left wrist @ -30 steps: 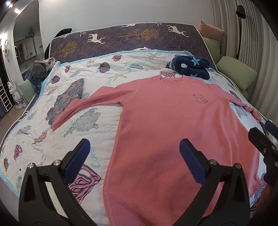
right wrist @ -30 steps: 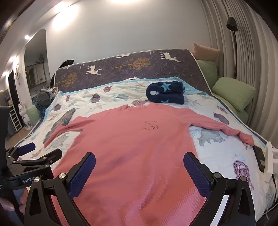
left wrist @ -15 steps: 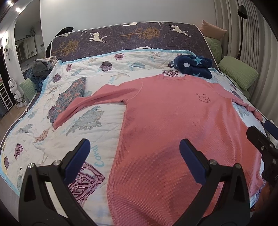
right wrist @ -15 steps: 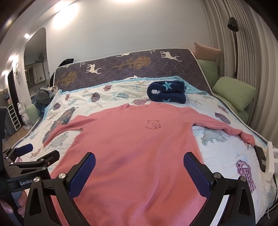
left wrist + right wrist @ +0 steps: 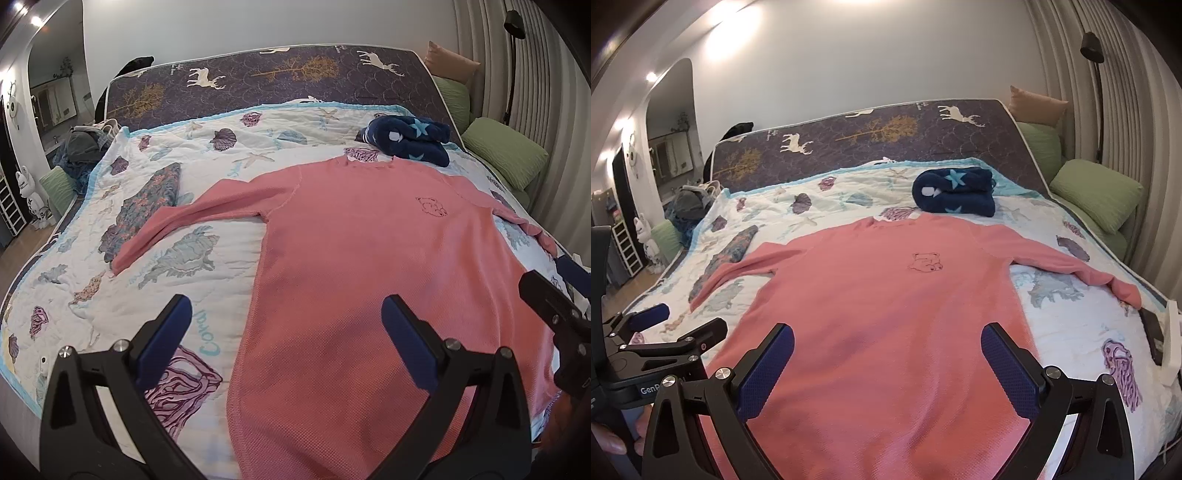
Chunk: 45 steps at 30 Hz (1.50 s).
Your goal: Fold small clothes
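Hem of pink shirt [image 5: 354,266] hidden behind left claw [image 5: 284,332].

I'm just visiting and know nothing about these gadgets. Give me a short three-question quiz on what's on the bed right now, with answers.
1. True or false: the pink shirt lies spread flat with both sleeves out to the sides.
2. Which item sits just beyond the shirt's collar? A) a folded navy star blanket B) a green pillow C) a white cat figurine
3. Fill in: the left gripper and right gripper are both ____, holding nothing.

Key:
1. True; front up, bear drawing showing.
2. A
3. open
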Tool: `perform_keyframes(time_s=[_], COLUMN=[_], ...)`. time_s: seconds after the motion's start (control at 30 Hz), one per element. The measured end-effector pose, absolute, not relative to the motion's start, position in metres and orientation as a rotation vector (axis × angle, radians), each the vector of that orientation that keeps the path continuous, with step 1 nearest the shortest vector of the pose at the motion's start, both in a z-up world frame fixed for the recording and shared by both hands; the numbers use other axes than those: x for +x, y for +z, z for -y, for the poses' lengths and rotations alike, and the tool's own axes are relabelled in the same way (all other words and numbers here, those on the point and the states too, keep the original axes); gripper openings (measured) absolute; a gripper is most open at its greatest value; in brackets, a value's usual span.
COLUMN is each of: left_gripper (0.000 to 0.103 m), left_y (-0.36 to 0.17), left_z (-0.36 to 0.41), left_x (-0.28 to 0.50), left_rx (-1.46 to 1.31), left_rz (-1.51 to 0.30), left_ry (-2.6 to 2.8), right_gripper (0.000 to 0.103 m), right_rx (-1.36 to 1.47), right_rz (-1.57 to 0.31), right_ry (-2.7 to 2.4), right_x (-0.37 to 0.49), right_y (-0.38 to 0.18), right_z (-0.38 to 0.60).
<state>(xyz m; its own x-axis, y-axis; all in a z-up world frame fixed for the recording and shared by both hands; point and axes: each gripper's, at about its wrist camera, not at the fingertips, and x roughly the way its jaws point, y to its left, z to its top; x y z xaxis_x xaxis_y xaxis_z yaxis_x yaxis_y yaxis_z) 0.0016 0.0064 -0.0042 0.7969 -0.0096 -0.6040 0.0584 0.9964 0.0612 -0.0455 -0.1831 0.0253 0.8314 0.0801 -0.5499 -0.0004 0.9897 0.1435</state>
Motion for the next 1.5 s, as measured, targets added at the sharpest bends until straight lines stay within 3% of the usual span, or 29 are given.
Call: perform_keyframes(time_s=[1.0,1.3,1.4,1.47,1.5], left_gripper=[0.102,0.100,0.092,0.076,0.073], left_y=[-0.009,-0.015,-0.020,-0.030,-0.036], left_z=[-0.033,-0.128,-0.177,-0.210,-0.222], left_x=[0.016,0.050,0.064,0.078,0.083], left_rx=[0.069,-0.194,-0.260,-0.323,-0.347], left_rz=[-0.699,-0.737,-0.737,-0.765,-0.786], left_ry=[-0.012,0.027,0.116,0.155,0.174], right_gripper=[0.103,0.102,0.092,0.062,0.055], right_rx=[0.080,0.030,0.016,0.003,-0.006], right_rz=[-0.580,-0.628,-0.616,-0.617,-0.625], right_ry=[0.081,0.182,0.211,0.235,0.254], right_x=[-0.025,0.006,0.018,0.030,0.037], right_y=[0.033,0.040,0.047,0.052,0.053], right_z=[0.161,0.146,0.142,0.136,0.131])
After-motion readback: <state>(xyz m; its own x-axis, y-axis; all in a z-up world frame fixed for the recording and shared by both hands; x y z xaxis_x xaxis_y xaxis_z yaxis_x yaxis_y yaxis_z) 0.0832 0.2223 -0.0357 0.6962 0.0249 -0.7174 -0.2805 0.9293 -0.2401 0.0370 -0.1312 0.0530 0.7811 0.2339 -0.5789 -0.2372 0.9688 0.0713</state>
